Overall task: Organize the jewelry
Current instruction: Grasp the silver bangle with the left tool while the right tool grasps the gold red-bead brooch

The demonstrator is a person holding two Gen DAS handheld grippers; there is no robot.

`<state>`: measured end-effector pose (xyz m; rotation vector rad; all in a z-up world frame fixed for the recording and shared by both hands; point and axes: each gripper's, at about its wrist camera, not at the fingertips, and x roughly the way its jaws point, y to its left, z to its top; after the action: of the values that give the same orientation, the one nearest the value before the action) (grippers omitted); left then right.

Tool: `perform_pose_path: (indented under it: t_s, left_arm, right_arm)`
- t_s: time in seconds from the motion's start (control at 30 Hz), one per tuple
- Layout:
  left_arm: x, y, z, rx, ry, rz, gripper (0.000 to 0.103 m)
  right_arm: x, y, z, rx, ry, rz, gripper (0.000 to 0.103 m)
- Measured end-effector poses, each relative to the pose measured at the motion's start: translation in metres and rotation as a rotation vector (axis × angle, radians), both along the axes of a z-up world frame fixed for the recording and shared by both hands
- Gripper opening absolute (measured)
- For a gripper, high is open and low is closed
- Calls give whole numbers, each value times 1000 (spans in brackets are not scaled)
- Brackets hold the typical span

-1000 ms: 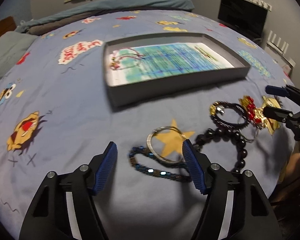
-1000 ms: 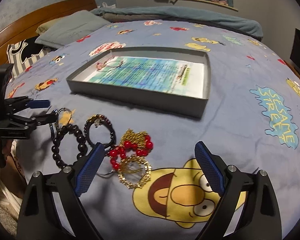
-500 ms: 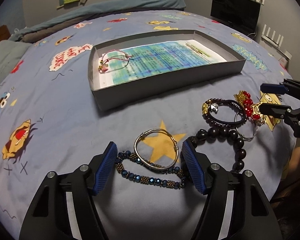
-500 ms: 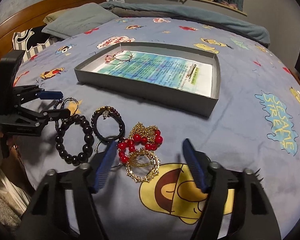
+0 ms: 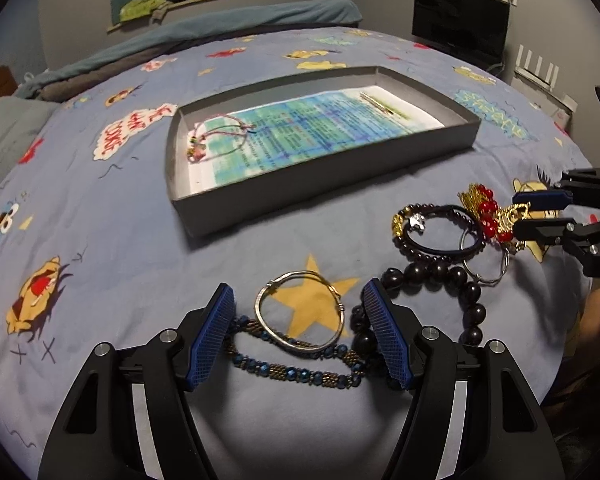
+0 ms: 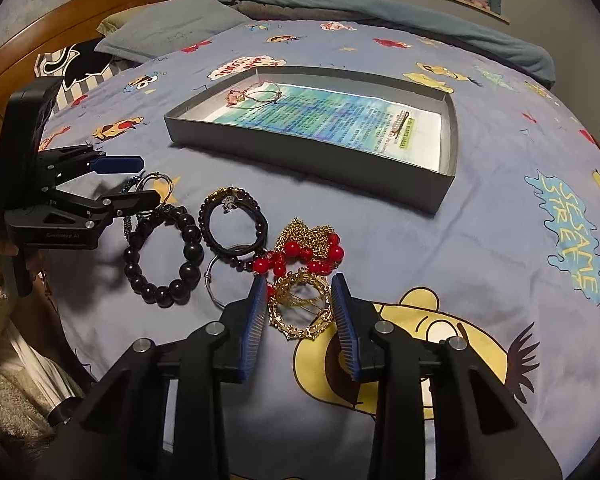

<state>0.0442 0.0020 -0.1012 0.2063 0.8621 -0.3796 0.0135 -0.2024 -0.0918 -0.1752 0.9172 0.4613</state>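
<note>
Gold ring brooch lies on the bed's cartoon sheet, between the right gripper jaws, which have just been closing around it; whether they pinch it, I cannot tell. Left gripper jaws stand released over a silver bangle. Grey tray sits beyond.

A tray lies on the bed, a bracelet in its left end. Nearer, loose bracelets lie side by side.

The left hand-held gripper points steeply down, blue-padded jaws wide apart. The right hand-held gripper, equally tilted, has just been closing, its jaws now narrow around a gold ring-shaped ornament.
</note>
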Motion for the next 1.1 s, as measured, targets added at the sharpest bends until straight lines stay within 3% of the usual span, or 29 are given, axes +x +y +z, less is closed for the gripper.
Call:
perform_pose_path:
  t_s: [0.17,0.3,0.47,0.53,1.1]
  left_arm:
    - [3,-3,-6,25,2,1,68]
    - [4,-3,-9,39,8,5,46]
    - [6,-2,-11,48,10,5,32]
    - [7,-1,-11,62,6,13,18]
    - [7,5,-5,28,-4,19,7]
  right_arm:
    - [0,-2,-1,-8,2,-7,31]
    - [-1,-2,-2,-16,-2,-8,23]
    - [-2,-2,-1,-28,-17,-5,9]
    - [-3,-1,0,-36,-28,-3,6]
    - [-5,-3,8,-30,-69,-4,1]
